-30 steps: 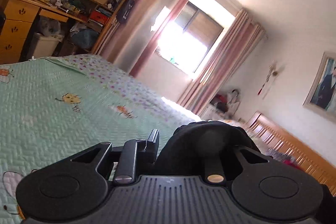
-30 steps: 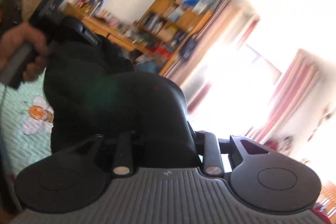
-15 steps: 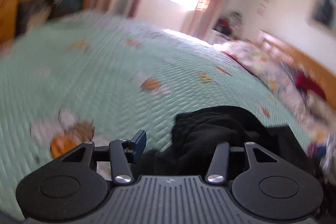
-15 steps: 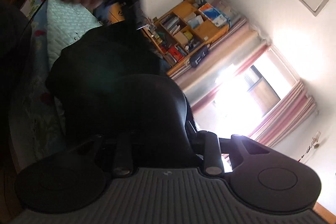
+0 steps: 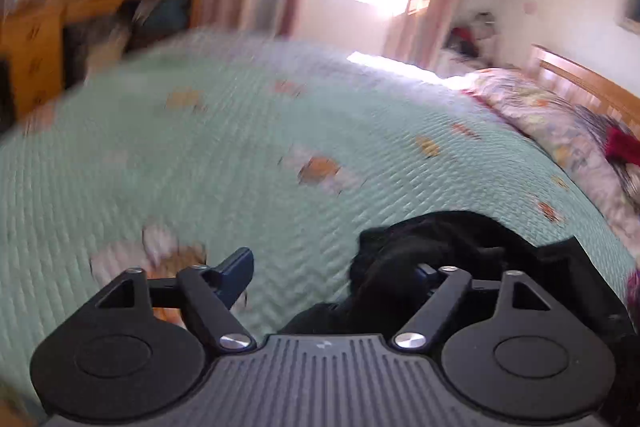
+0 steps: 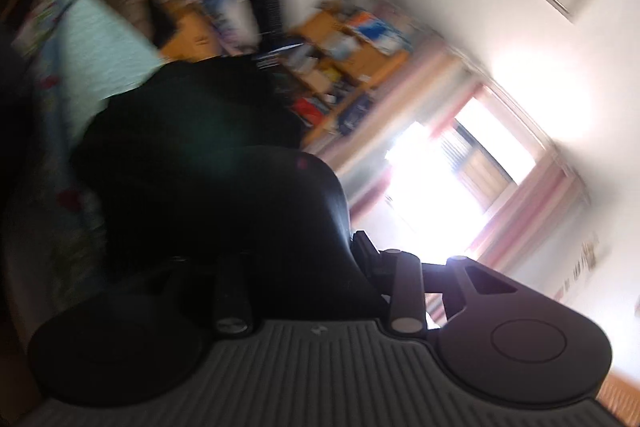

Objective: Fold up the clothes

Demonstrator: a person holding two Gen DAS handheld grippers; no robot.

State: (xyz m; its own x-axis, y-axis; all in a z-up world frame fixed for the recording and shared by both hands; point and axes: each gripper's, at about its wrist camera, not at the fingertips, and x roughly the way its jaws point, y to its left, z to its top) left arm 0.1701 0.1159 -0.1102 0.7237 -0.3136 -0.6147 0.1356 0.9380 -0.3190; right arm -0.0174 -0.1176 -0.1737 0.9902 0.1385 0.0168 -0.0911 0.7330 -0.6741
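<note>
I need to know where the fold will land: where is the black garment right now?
In the left wrist view the black garment lies low and right on the green quilt, draped over the right finger of the opening left tongs.

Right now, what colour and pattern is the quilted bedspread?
Pale mint-green quilted bedspread with scattered orange cartoon prints; the left wrist view shows it best.
</note>
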